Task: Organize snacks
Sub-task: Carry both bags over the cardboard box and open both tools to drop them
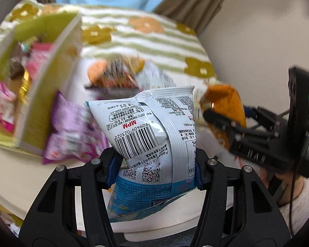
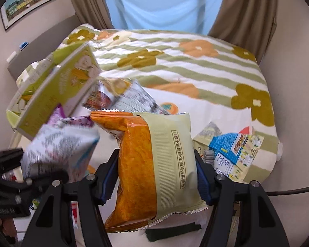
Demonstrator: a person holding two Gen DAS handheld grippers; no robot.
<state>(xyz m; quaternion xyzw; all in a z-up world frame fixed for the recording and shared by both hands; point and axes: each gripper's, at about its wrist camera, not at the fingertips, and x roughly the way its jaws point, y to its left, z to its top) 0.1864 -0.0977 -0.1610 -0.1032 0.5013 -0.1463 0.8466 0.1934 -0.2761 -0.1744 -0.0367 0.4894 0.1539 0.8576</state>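
Pinched by the left gripper (image 1: 154, 170) between blue pads (image 1: 113, 171): white-and-blue snack bag (image 1: 152, 127), barcode side up, raised off the bed just right of the green box (image 1: 49, 90). Clamped likewise in the right gripper (image 2: 156, 182): orange-and-cream snack bag (image 2: 154, 164), pads pressing both its edges, further right of the box

Hard to read near the box: blurred purple packet (image 1: 72, 131) against its near wall, smeared dark-and-orange packet (image 1: 115, 74) just beyond its corner. Inside the box only pink and gold wrappers (image 1: 22, 78), shapes unclear. Box itself cut by the frame edge on its left. Lower tips of both held bags hidden behind the fingers

Well right of the box: blue-printed packet (image 2: 234, 152) lying flat, and beyond it open striped flower blanket (image 2: 195, 70) up to the curtains (image 2: 243, 10)
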